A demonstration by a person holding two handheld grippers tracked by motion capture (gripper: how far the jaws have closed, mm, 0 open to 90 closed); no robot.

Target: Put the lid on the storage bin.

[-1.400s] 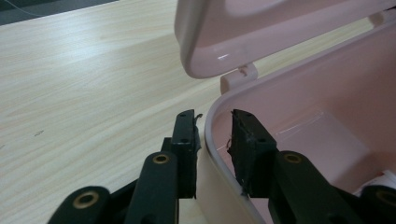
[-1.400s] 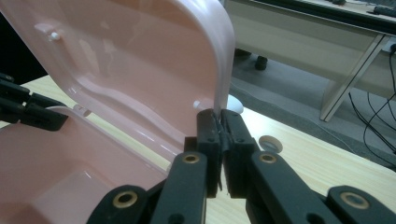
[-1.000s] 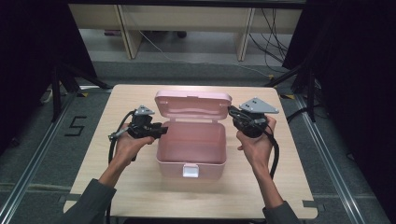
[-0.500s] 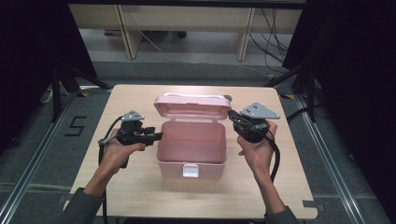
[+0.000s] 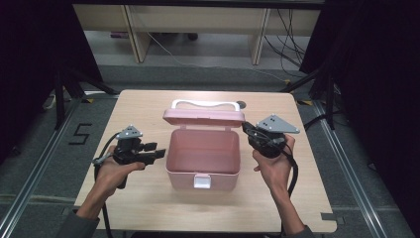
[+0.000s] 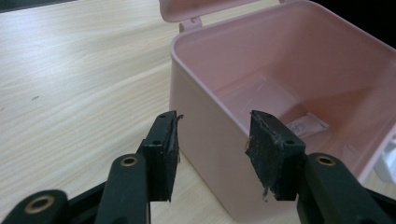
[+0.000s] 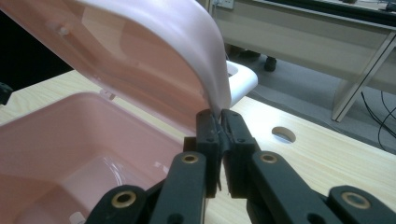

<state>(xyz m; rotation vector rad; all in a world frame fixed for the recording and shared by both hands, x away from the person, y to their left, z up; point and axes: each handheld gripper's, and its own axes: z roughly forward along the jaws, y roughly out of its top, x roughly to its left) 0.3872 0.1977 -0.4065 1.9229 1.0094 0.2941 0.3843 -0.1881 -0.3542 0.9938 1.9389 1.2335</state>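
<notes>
A pink plastic box (image 5: 203,171) stands open in the middle of the table, with a white latch (image 5: 201,182) on its front wall. Its lid (image 5: 204,117) is raised, and the white handle (image 5: 204,104) shows behind it. My right gripper (image 5: 246,129) is shut on the lid's right edge (image 7: 219,100). My left gripper (image 5: 159,154) is open just left of the box. In the left gripper view its jaws straddle the box's near corner (image 6: 205,116) without touching it. Inside the box I see a pale label (image 6: 306,125) on the bottom.
The light wooden table (image 5: 133,109) has a round cable hole (image 5: 241,104) behind the box. Black frame bars and dark curtains flank the table on both sides. A shelf unit and cables stand on the floor beyond the far edge.
The lid has swung forward from leaning back to nearly edge-on, held by my right gripper. My left gripper has drawn back from the box's left rim, leftward and toward the person.
</notes>
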